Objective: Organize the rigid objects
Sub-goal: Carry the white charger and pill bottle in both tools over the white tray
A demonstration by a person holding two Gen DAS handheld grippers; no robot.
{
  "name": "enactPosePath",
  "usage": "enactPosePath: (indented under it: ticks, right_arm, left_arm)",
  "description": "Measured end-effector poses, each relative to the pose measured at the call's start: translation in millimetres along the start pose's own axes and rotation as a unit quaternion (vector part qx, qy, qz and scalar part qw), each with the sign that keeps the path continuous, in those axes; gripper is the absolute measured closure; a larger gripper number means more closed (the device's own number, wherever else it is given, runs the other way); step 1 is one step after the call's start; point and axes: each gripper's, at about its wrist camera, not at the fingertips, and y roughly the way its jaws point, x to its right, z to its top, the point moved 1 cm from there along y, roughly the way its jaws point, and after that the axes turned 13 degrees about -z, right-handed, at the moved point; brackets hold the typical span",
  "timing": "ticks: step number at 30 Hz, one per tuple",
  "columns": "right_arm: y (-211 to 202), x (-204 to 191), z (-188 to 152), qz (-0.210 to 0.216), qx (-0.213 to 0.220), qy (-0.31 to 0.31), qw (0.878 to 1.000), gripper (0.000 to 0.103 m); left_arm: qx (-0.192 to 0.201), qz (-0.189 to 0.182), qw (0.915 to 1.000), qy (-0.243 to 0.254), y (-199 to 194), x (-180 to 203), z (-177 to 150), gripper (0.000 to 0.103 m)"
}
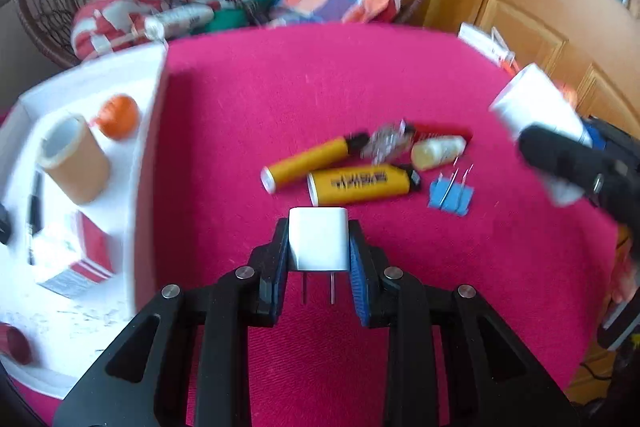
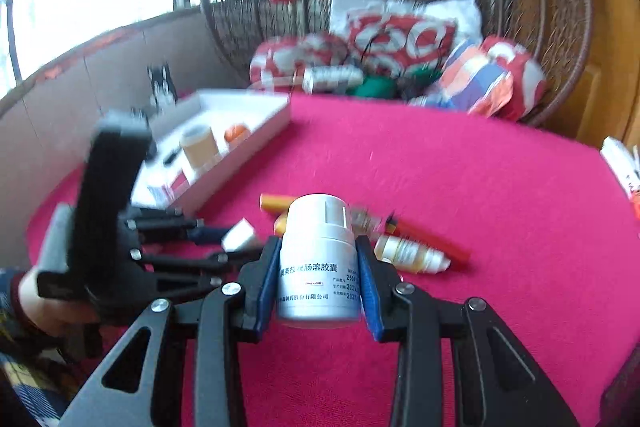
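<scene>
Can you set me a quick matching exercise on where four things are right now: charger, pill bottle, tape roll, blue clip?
Things:
1. white charger
2. white pill bottle
3. tape roll
4. blue binder clip

Places:
A. loose on the pink cloth
B. in the white tray
C. between the left gripper's pads
D. between the right gripper's pads

Pairs: 1-C, 2-D, 3-B, 4-A
</scene>
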Motion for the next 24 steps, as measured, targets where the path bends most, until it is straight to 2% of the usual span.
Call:
enactPosePath:
  ticks: [5,12,17,24]
  right_arm:
    - [-46.5,17.1,30.2,-0.013,0.076,0.029,0.997,0.067]
    - [-95.8,25.7,70.7,-0.028,0.158,0.034,0.986,0.067]
    - [-107.8,19.6,84.6,-0.026,0.177,0.025,0.984,0.067]
    - [-102.7,2.0,91.5,-0.016,0.177,0.016,0.984,0.067]
  left_arm:
    - [0.076,0.003,0.9971,0.008,-55.5,6.0,21.5,0.077]
    - [0.181,0.023,0.9830,0.022,-145.5,8.4,41.5,0.077]
    - [0.223,0.041,0.9738,0.018,-188.3,-7.0,45.7,0.077]
    - [0.253,0.062,0.9655,-0.012,-217.8,-36.8,36.0,0.077]
